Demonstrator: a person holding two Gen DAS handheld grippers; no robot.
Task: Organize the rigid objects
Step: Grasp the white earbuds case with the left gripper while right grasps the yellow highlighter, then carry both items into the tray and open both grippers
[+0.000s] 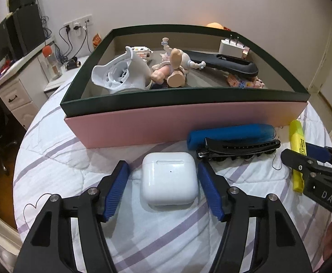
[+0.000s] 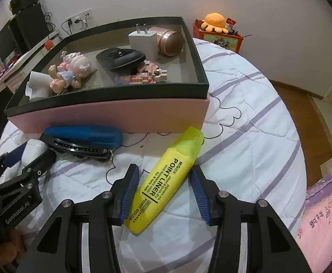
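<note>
A white earbuds case (image 1: 169,178) lies on the striped bedding between the blue pads of my left gripper (image 1: 162,163), which is open; a gap shows at the left pad, while the right pad is close to the case. A yellow highlighter (image 2: 163,179) lies slanted between the pads of my right gripper (image 2: 164,167), also open, with bedding showing beside the left pad. Behind them stands a pink box with a dark green rim (image 1: 184,97). It holds a white plastic piece (image 1: 120,75), a doll figure (image 1: 172,68), a black handle-shaped item (image 1: 229,64) and a charger plug (image 1: 230,46).
A blue oblong item (image 1: 229,134) and a black hair clip (image 1: 238,150) lie against the box's front wall, between the two grippers. A desk with monitors (image 1: 8,38) stands to the left. In the right wrist view a pink pillow (image 2: 325,211) lies at the bed's right edge.
</note>
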